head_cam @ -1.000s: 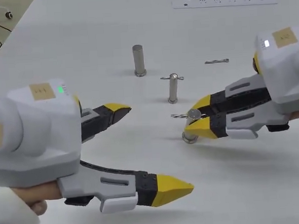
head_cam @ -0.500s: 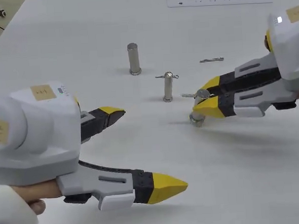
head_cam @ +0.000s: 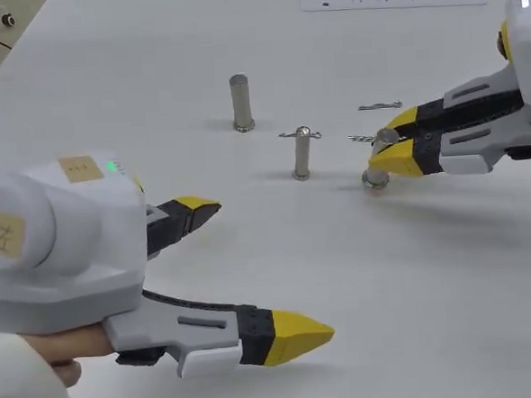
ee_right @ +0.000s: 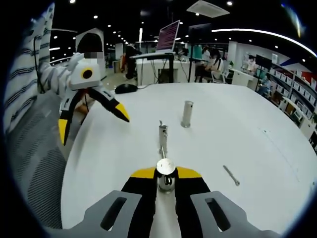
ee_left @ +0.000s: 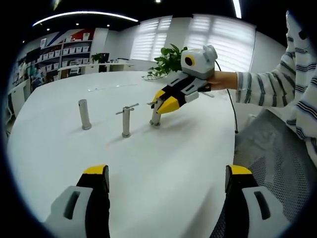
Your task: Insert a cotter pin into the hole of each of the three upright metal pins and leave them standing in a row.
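On the white table [head_cam: 361, 292], the main change over the last second is the right gripper's [head_cam: 384, 147]. It has carried the held pin [head_cam: 386, 137] from the near middle of the table, rightward and farther off. The pin is now just beside the middle pin [head_cam: 301, 156], on that pin's right. The right fingers [head_cam: 411, 152] stay clenched around the pin's shaft below the head. Its foot looks to be at or just off the table, and which of the two cannot be told. The left gripper [head_cam: 270, 269] has hardly stirred; it hangs low in the foreground with its fingers spread wide and nothing between them. The bare pin [head_cam: 239, 97] at the far left and the middle pin stand where they stood, and their small shift in the head view is the camera's. A cotter [head_cam: 361, 140] sticks out near the held pin's head and a second cotter [head_cam: 299, 135] crosses the middle pin's, so two of the three look fitted. In the left gripper view the three pins now read as a rough row. This looks like the setting-down of the second finished pin. That would leave only the bare pin, for which the loose cotter [head_cam: 380, 106] lies on the table just behind the right gripper.
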